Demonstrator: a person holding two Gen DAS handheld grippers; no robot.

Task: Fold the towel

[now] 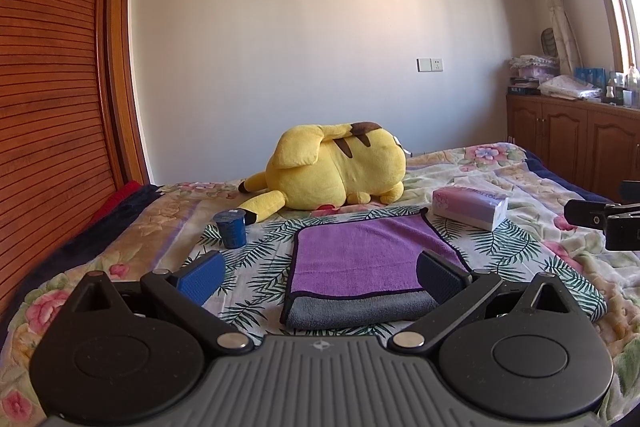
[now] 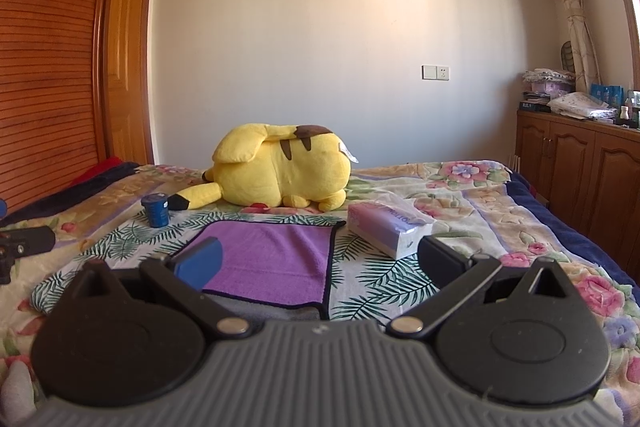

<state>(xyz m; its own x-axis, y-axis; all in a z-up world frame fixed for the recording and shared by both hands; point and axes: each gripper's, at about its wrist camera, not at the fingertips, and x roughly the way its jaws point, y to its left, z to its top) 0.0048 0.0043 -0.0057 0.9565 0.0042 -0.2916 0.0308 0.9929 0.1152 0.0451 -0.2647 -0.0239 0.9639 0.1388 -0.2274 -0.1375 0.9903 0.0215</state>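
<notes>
The purple towel (image 1: 360, 259) lies flat on the bed just ahead of the left claw (image 1: 320, 277) (nearer), left of the right claw (image 2: 320, 267); both gape wide, empty.

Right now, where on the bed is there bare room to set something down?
Free patches: leaf-print cloth between blue cup and purple towel; floral blanket right of tissue pack. Crowded behind the towel, where the yellow plush, cup and tissues sit.
</notes>
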